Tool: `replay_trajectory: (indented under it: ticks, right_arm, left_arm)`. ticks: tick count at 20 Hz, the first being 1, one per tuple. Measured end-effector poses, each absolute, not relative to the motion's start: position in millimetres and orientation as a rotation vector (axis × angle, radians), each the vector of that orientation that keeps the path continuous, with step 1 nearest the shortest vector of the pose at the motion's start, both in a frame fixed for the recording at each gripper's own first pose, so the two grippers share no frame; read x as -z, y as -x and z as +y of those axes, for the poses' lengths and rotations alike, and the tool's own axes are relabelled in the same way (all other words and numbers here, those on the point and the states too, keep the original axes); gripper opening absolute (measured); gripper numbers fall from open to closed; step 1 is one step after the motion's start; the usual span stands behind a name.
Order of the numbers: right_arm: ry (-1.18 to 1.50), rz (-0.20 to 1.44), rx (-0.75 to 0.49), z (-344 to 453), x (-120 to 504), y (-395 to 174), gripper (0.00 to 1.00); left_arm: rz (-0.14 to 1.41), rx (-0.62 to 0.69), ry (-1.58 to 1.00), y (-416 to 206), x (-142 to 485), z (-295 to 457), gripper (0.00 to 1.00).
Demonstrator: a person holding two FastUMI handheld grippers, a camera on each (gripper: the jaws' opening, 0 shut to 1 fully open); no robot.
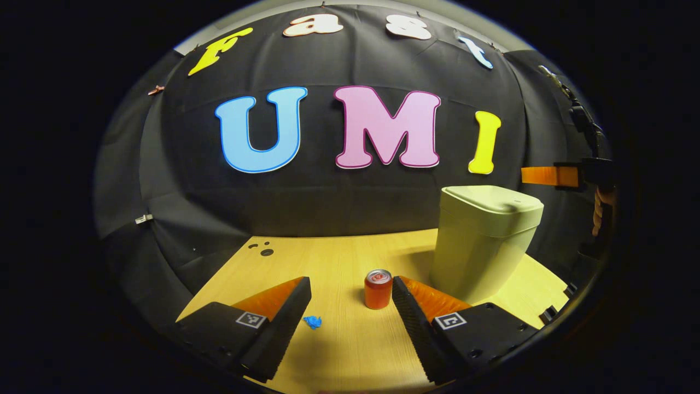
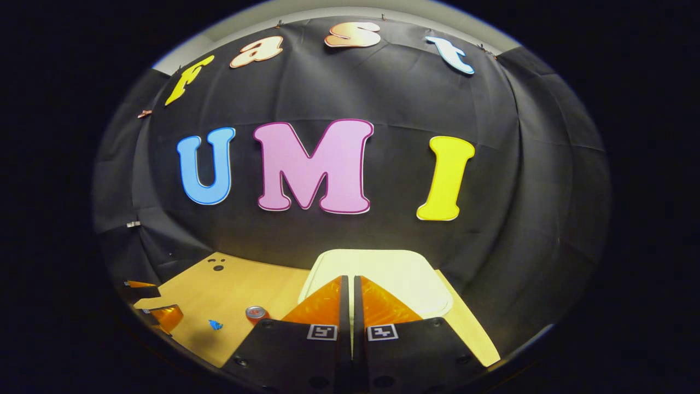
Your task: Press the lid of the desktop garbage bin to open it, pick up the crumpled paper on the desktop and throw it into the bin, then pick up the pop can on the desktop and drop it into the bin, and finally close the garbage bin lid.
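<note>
Left gripper [image 1: 350, 287] hovers low over the light wooden tabletop [image 1: 339, 350], fingers spread wide, nothing between them. Small orange-red pop can with silver top [image 1: 378, 288] stands upright on the table just inside the right-hand finger, not touched. Tiny crumpled blue paper scrap [image 1: 313, 322] lies on the table near the left-hand finger, apart from the can. Pale cream plastic desktop bin with a rounded lid [image 1: 484, 241] stands behind and to the right of the can, lid down. At the far right edge of the left gripper view the other gripper and part of a hand [image 1: 599, 210] show, above the bin's level. In the right gripper view, right gripper [image 2: 350, 282] has fingers pressed together, only a thin slit between, gripping nothing, tips over the bin lid [image 2: 394, 273]; contact with lid cannot tell. Can [image 2: 255, 313] and paper [image 2: 215, 325] sit on the table to the left of the bin.
</note>
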State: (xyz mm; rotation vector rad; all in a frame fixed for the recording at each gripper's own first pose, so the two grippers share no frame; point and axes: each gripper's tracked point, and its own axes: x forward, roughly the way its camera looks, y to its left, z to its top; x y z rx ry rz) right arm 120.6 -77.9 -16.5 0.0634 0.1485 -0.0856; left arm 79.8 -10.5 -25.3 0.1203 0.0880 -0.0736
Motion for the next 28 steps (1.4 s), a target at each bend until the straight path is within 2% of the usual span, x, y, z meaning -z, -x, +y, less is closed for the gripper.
replay_trajectory:
  ticks: [3,4,5,11,28]
  right_arm:
    - [-0.080,0.184,0.110,-89.6,29.8,-131.8,0.05]
    - [-0.084,0.192,0.116,-93.2,32.7,-134.8,0.08]
    - [-0.084,0.203,0.123,-96.8,37.1,-137.6,0.05]
    - [-0.122,0.282,0.140,-106.8,65.3,-143.9,0.05]
    - [-0.095,0.269,0.116,-104.7,70.5,-146.7,0.06]
  left_arm:
    - [0.068,0.044,-0.149,-78.3,20.7,-5.4,0.96]
    - [0.065,0.037,-0.151,-77.3,18.6,-4.1,0.96]
    - [0.065,0.032,-0.149,-77.0,19.5,-3.0,0.96]
    - [0.088,-0.010,-0.128,-73.9,26.9,6.7,0.95]
    - [0.104,-0.051,-0.149,-72.0,36.0,17.8,0.95]
